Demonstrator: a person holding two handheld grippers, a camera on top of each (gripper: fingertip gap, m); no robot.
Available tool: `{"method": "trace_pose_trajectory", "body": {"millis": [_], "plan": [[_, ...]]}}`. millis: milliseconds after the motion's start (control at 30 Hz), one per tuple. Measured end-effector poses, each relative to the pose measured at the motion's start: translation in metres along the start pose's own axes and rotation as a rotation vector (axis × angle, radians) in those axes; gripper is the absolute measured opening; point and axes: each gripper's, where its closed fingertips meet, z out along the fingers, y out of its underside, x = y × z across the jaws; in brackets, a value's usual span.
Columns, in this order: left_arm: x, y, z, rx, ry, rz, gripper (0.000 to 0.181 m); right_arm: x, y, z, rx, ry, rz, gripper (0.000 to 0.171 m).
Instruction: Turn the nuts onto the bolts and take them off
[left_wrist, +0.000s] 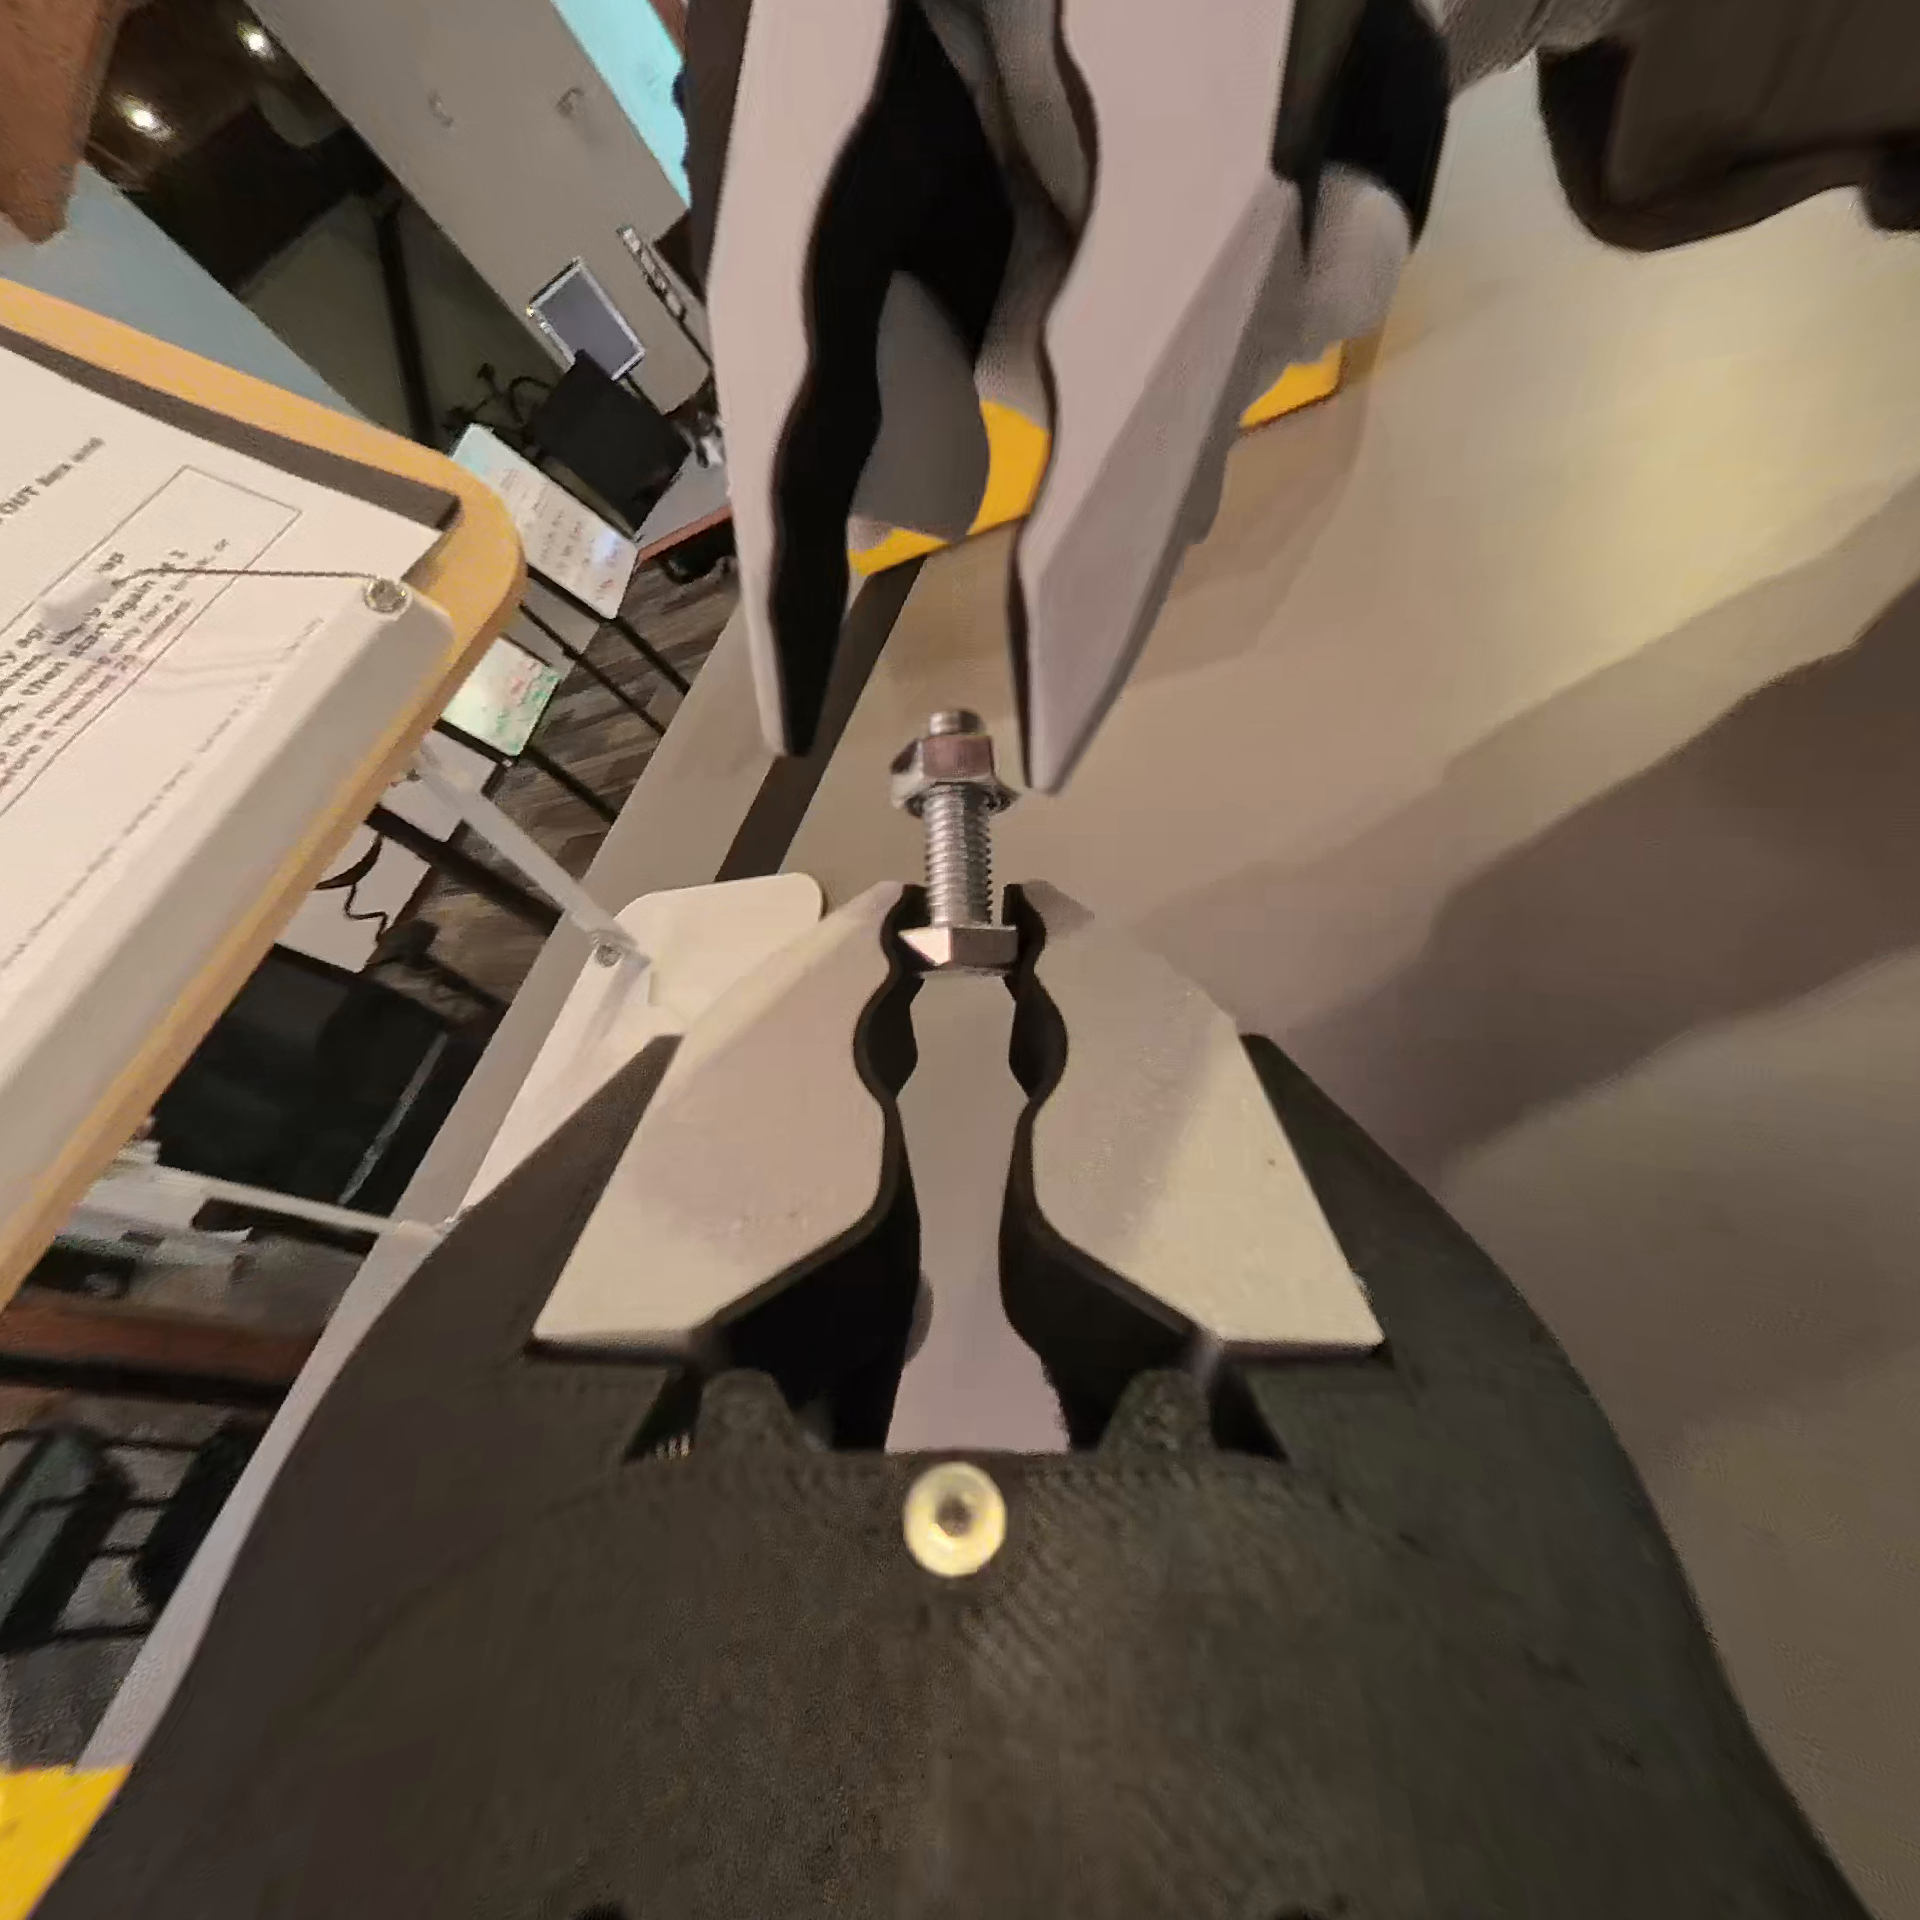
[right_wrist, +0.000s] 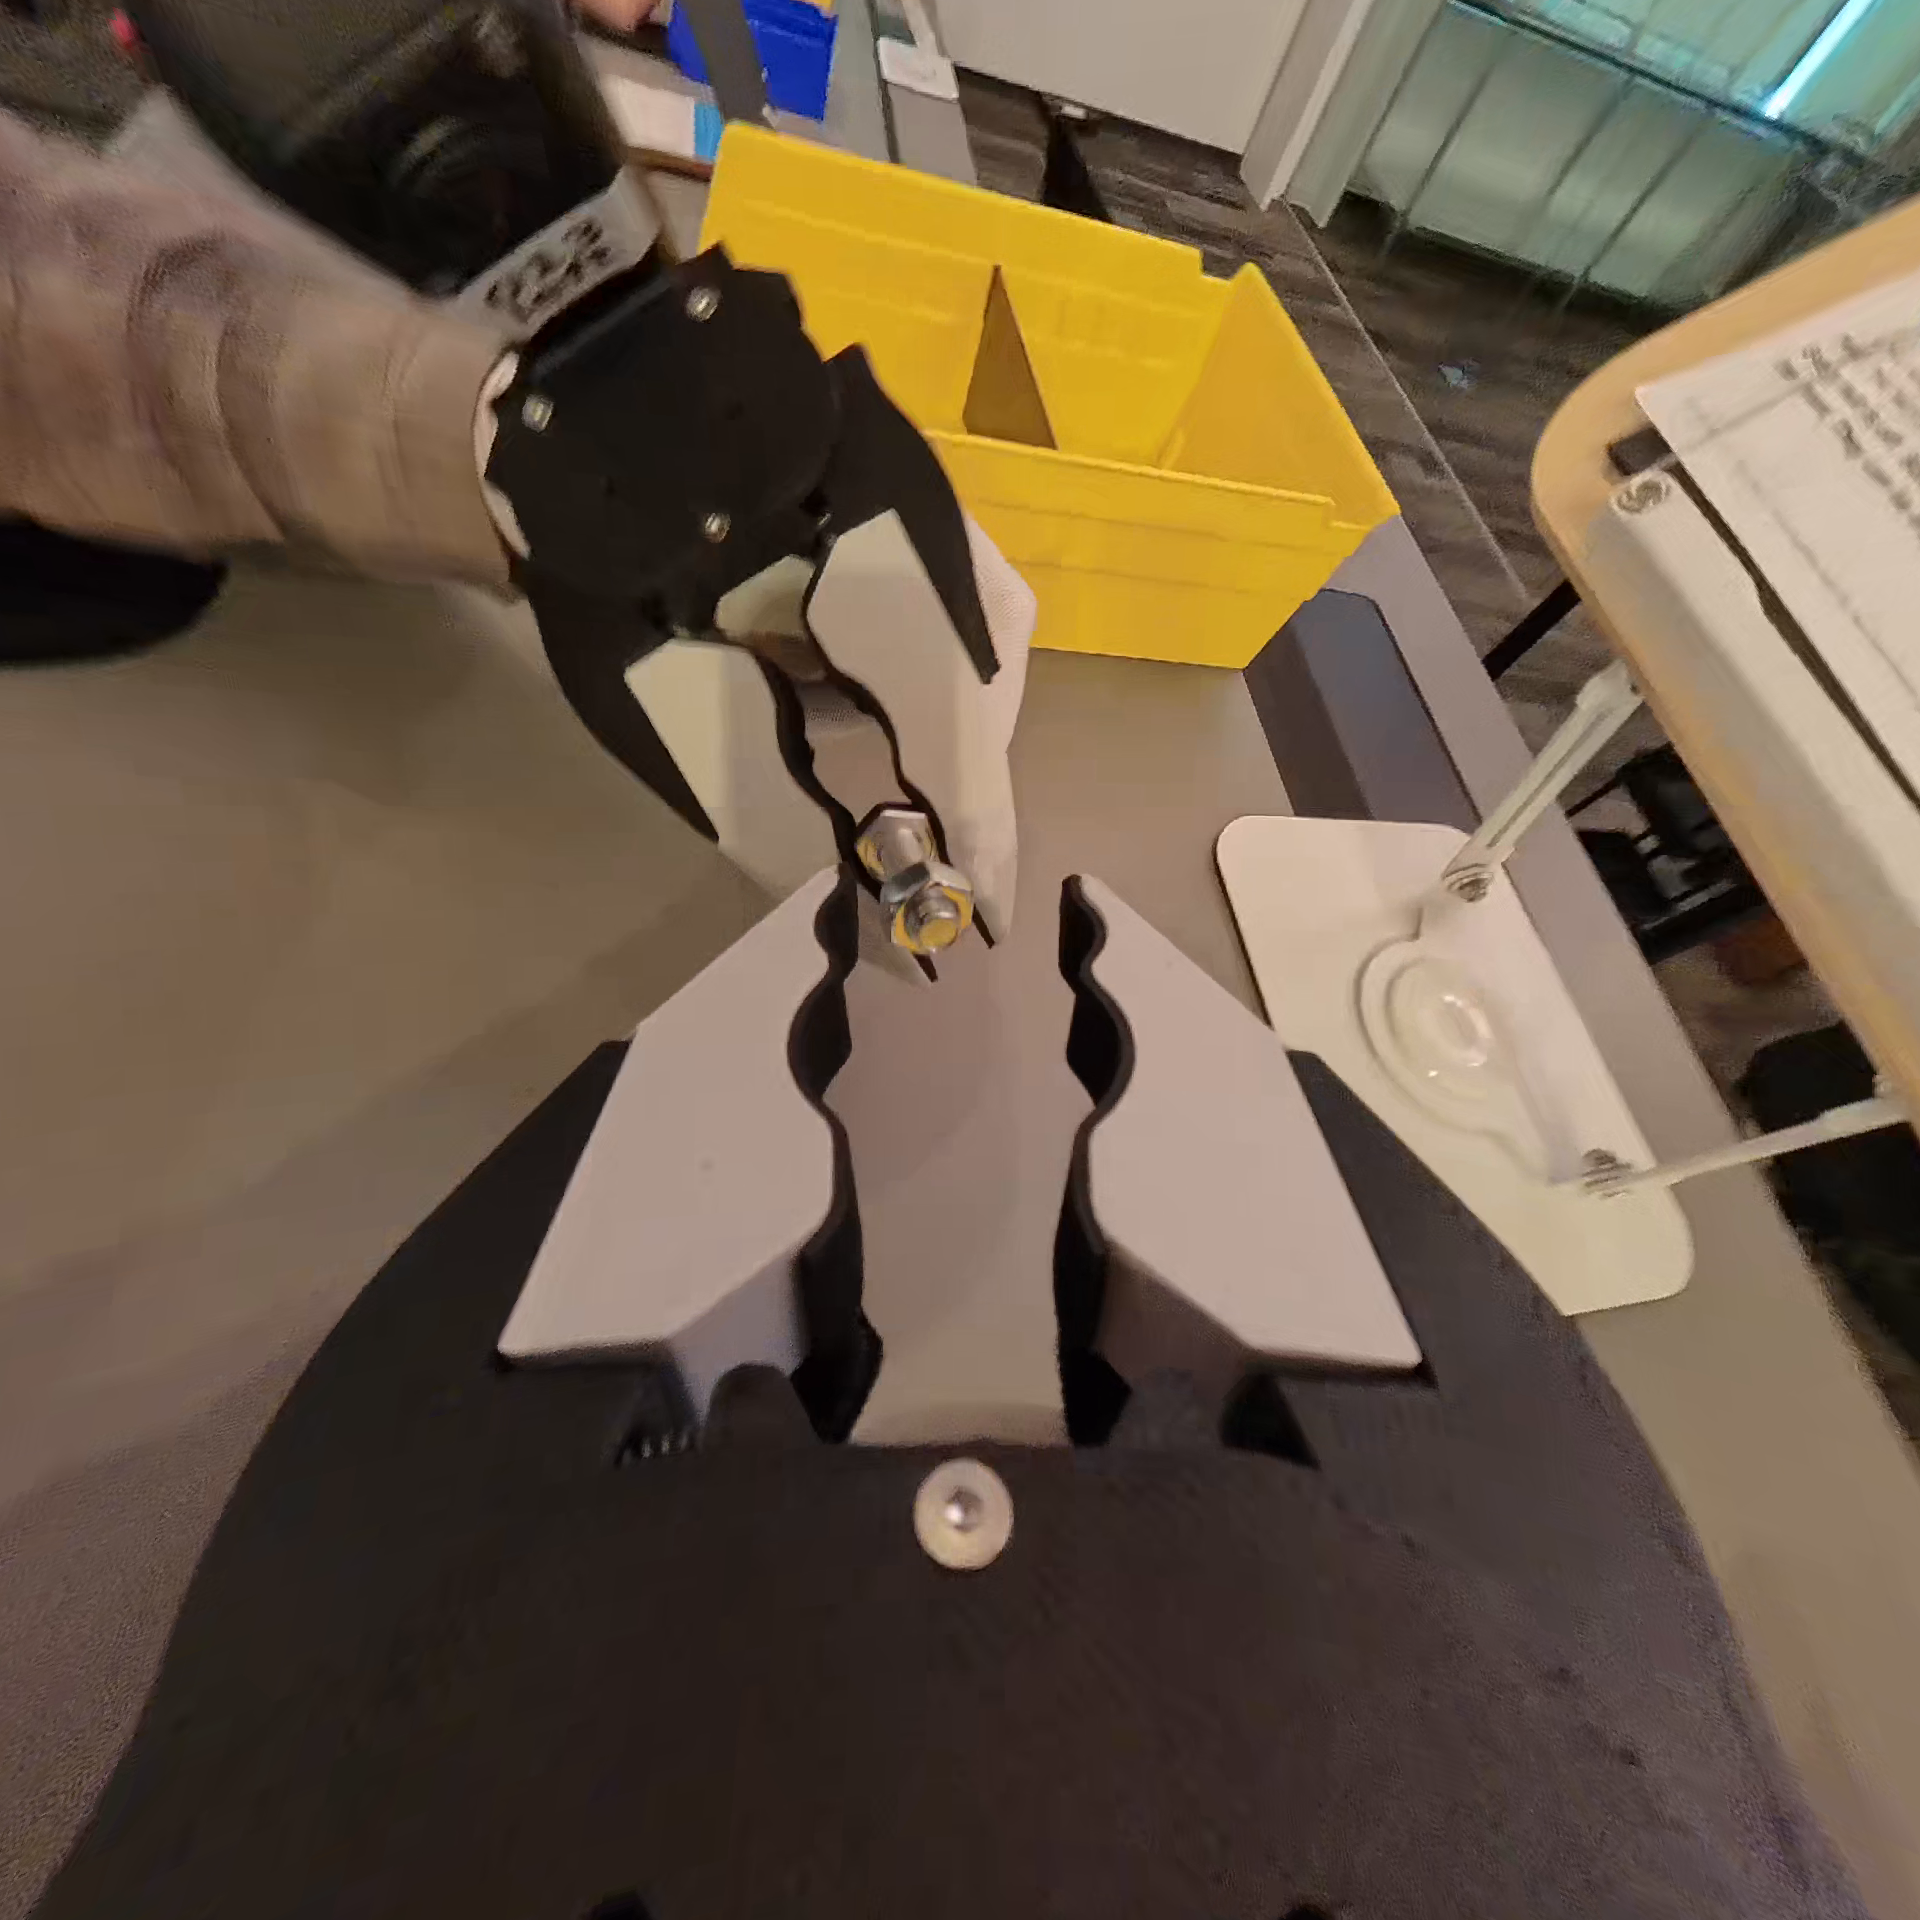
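The left gripper (left_wrist: 956, 935) pinches the hexagonal head of a steel bolt (left_wrist: 954, 868) between its fingertips, so the threaded shaft sticks out forward, free to be worked on. A nut (left_wrist: 948, 769) sits near the far end of the thread, with only the bolt's tip showing beyond it. The right gripper (left_wrist: 914, 764) faces it from the opposite side, its fingers spread to either side of the nut without touching it, probably placed to close on the nut's flats and turn it. The bolt is held in the air above a grey table (right_wrist: 260, 883), which leaves room for both tools to meet. Behind them a yellow bin (right_wrist: 1143, 520) with a divider stands on the table, likely for parts. A white stand (right_wrist: 1351, 1039) holding a printed sheet (right_wrist: 1829, 436) sits at the table's edge.
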Motion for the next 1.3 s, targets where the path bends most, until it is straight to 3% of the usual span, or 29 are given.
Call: {"method": "trace_pose_trajectory", "body": {"millis": [33, 300, 567, 667, 800, 900, 1000, 1100, 1300], "plan": [[0.002, -0.003, -0.001, 0.014, 0.018, -0.014, 0.014, -0.003, 0.002, -0.001, -0.012, 0.000, -0.048, 0.037], [0.022, -0.019, -0.010, 0.097, 0.186, -0.094, 0.014, -0.028, -0.004, 0.001, 0.007, -0.069, -0.221, 0.024], [0.024, -0.023, -0.014, 0.119, 0.215, -0.109, 0.014, -0.031, -0.007, 0.001, 0.016, -0.092, -0.207, 0.018], [0.014, -0.018, -0.011, 0.089, 0.137, -0.067, 0.014, -0.024, -0.003, 0.004, -0.013, -0.105, -0.053, 0.018], [0.001, -0.002, -0.002, -0.032, -0.031, 0.111, 0.014, -0.017, 0.009, 0.010, -0.058, -0.210, 0.410, 0.018], [-0.005, 0.001, -0.001, -0.039, -0.071, 0.115, 0.014, -0.012, 0.007, 0.013, 0.004, -0.257, 0.578, 0.018], [-0.004, 0.003, -0.001, -0.050, -0.049, 0.106, 0.014, -0.010, 0.010, 0.014, -0.003, -0.207, 0.451, 0.018], [0.003, 0.005, -0.002, -0.044, 0.016, 0.059, 0.014, -0.008, 0.005, 0.006, 0.036, -0.123, 0.154, 0.038], [0.018, -0.011, -0.011, 0.062, 0.184, -0.100, 0.014, -0.020, -0.011, -0.011, 0.093, -0.065, -0.182, 0.034]]}}
